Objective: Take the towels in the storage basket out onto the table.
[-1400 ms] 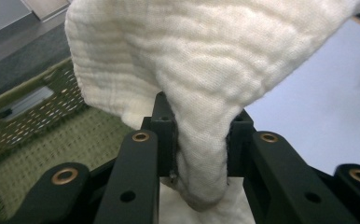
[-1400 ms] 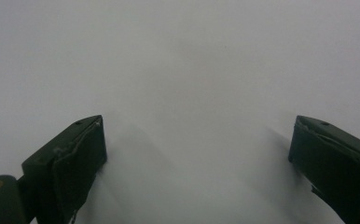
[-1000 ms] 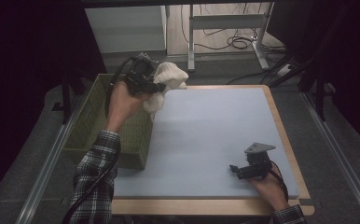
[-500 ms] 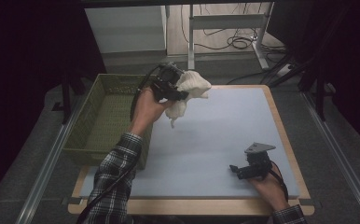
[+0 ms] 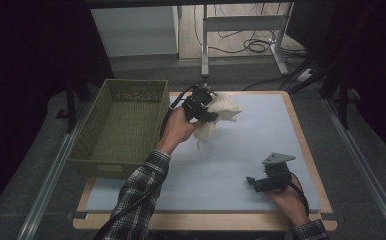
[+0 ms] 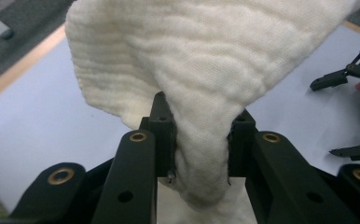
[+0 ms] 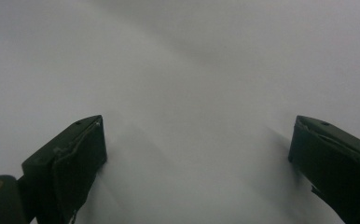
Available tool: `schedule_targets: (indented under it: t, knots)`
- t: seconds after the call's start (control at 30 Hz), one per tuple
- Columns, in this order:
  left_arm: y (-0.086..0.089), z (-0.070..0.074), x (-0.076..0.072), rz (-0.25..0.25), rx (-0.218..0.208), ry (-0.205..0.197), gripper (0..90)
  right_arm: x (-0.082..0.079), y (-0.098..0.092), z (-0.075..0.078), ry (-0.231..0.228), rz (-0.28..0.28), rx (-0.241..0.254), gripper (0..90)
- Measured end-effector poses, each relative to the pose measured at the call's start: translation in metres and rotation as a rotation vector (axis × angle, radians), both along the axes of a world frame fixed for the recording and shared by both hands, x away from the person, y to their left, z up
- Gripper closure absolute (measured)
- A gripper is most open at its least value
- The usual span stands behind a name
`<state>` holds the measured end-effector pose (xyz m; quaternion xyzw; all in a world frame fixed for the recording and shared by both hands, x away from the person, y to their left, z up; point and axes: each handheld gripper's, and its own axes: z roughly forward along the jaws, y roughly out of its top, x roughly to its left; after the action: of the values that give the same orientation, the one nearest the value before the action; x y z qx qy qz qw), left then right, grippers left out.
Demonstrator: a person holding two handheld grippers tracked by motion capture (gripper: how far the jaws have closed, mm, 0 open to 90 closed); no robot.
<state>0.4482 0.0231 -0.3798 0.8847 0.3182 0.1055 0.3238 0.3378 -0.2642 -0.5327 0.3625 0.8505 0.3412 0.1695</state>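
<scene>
L gripper [image 6: 194, 140] jaws are pinched tight on a bunched fold of the cream cloth [image 6: 206, 56], which hangs off them above the far-left part of the blue mat [image 5: 241, 165], just right of the green basket [image 5: 123, 125]. R gripper [image 7: 197, 154] rests low on the mat near the front-right edge, jaws wide apart w/ nothing between. To land it well, I'd lower the cloth till the loose end touches the mat, drag it flat, then release; R can pin a corner.

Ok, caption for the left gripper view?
Left gripper pinching a cream knitted cloth above the pale blue table mat.
</scene>
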Motion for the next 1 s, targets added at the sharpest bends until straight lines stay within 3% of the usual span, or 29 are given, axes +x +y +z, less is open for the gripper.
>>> schedule_targets:
  t: [0.27, 0.43, 0.6, 0.9, 1.0]
  knots:
    - [-0.017, -0.038, 0.003, -0.006, 0.023, 0.034, 70.1, 0.000, 0.000, 0.000, -0.002, 0.000, 0.000, 4.0]
    - [-0.025, -0.063, 0.005, -0.016, 0.016, 0.060, 69.5, 0.000, 0.000, 0.000, -0.002, -0.001, 0.000, 4.0]
    - [-0.033, -0.088, 0.004, -0.034, 0.026, 0.062, 68.0, 0.000, 0.000, 0.000, -0.001, 0.000, 0.000, 4.0]
    - [-0.039, -0.117, 0.003, -0.048, 0.045, 0.074, 63.5, 0.000, 0.000, 0.000, -0.001, -0.001, -0.002, 4.0]
    - [-0.040, -0.123, 0.003, -0.045, 0.018, 0.088, 57.0, 0.000, 0.000, 0.000, -0.001, 0.000, -0.002, 4.0]
